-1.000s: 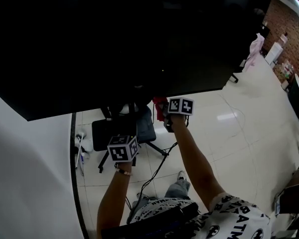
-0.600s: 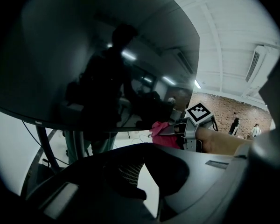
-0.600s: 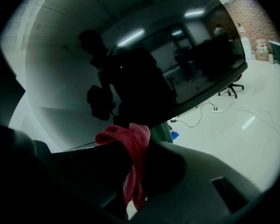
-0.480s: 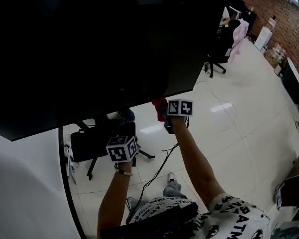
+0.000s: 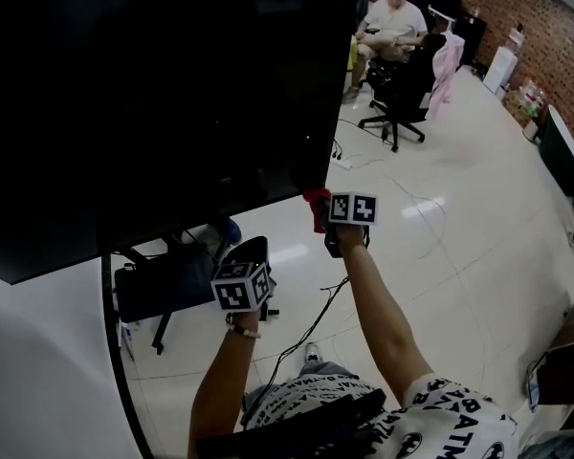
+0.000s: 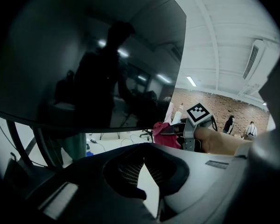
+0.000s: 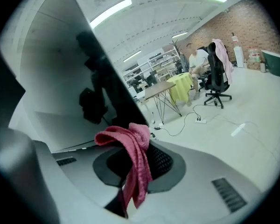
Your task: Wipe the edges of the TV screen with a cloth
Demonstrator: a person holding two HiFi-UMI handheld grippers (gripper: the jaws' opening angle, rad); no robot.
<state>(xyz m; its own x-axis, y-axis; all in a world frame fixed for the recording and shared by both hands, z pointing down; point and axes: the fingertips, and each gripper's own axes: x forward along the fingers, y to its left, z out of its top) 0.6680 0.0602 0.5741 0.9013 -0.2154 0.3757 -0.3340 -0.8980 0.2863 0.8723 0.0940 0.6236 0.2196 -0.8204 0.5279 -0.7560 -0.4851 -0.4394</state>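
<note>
While the left gripper [image 6: 141, 150] hangs below the bottom edge of the large black flat TV screen [image 5: 153, 94], well left of its lower right corner, its jaws sit together with nothing between them, so it has no part in the wipe. Further right, the right gripper [image 7: 144, 155] is clamped on the crumpled pinkish-red cloth [image 7: 139, 171], which is bunched above the jaws and drapes down between them. The head view puts the cloth right at the screen's lower right corner, though contact cannot be confirmed. This looks like the corner turn of the edge wipe; the next move likely calls for running the cloth up the right edge, pressed against the frame.
</note>
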